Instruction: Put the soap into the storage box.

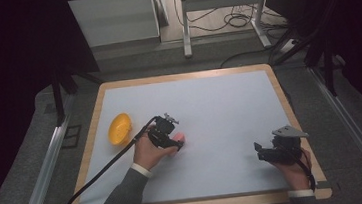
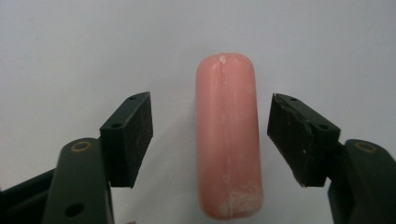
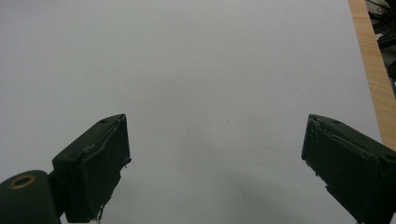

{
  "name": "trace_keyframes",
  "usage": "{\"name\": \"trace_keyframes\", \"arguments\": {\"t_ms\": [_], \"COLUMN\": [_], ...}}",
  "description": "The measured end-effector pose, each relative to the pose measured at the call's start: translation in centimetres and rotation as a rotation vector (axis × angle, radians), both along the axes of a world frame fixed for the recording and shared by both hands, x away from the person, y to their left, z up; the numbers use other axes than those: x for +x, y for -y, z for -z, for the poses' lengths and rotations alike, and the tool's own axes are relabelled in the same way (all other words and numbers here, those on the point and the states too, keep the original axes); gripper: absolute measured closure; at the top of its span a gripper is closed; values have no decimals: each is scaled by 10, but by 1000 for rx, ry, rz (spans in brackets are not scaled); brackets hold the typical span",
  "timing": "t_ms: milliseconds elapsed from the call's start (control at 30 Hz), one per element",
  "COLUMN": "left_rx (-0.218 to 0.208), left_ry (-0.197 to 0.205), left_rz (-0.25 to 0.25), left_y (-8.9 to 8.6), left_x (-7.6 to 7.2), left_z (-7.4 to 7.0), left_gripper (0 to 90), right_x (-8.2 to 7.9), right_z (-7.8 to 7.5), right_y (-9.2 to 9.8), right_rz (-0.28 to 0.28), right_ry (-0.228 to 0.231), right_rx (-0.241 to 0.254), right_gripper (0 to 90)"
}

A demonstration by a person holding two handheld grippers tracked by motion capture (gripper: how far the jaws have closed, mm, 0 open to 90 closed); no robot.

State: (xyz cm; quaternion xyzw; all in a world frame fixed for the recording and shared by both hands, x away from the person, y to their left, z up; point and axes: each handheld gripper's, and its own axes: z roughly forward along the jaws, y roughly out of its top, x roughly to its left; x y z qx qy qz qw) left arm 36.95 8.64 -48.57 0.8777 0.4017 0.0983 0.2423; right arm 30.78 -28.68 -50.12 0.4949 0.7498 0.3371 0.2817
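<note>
**Sausage bracketed, grip not yet made**

White sheeting covered the wooden table (image 1: 96, 106), which stood in a dim room with a desk frame and loose cables on the floor beyond its far edge. Left of centre on the sheet lay a pink sausage (image 2: 227, 137), flat on its side. The left gripper (image 1: 172, 139) had been brought down over it, and in the left gripper view the sausage sat between the two black pads, closer to the right-hand one, with a clear gap on each side. So the jaws stood part-way spread and pinched nothing. As a judgement, the reach was done; closing on the sausage, lifting it and setting it down all remained. A yellow bowl (image 1: 120, 128) rested near the left rim of the table, close beside the left hand, and seemed the likely place for it.

The right gripper (image 1: 260, 152) rested near the front right corner, its jaws spread wide over bare sheet, holding nothing. In its own view the wooden edge ran close along the right.

Open sheet stretched across the whole middle and far half, leaving free room. The short path to the bowl was unobstructed, though the table edge lay just past the bowl.
</note>
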Motion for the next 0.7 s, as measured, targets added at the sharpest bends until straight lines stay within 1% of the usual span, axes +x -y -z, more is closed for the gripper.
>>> {"name": "trace_keyframes", "arguments": {"t_ms": [33, 100, 233, 400, 433, 533, 633, 700], "left_rx": [0, 5, 16, 14, 18, 26, 26, 19], "left_ry": [-3, -14, -34, -37, -38, -41, -44, -49], "left_rz": [-1, 7, 5, -2, -1, 2, 0, 8], "left_y": [1, 2, 4, 6, 6, 6, 7, 8], "left_x": [0, 1, 3, 3, 3, 2, 2, 2], "left_z": [1, 3, 8, 11, 12, 13, 15, 16], "left_gripper": [360, 375, 405, 436, 466, 488, 517, 563], "right_x": [0, 0, 0, 0, 0, 0, 0, 0], "right_z": [0, -1, -1, 0, 0, 0, 0, 0], "right_y": [0, 0, 0, 0, 0, 0, 1, 1], "right_rz": [1, 1, 1, 1, 1, 2, 3, 3], "right_ry": [3, 3, 2, 3, 3, 4, 3, 3], "right_rx": [0, 1, 0, -1, -2, -1, -2, -2], "right_gripper": [75, 75, 75, 75, 75, 75, 75, 74]}}
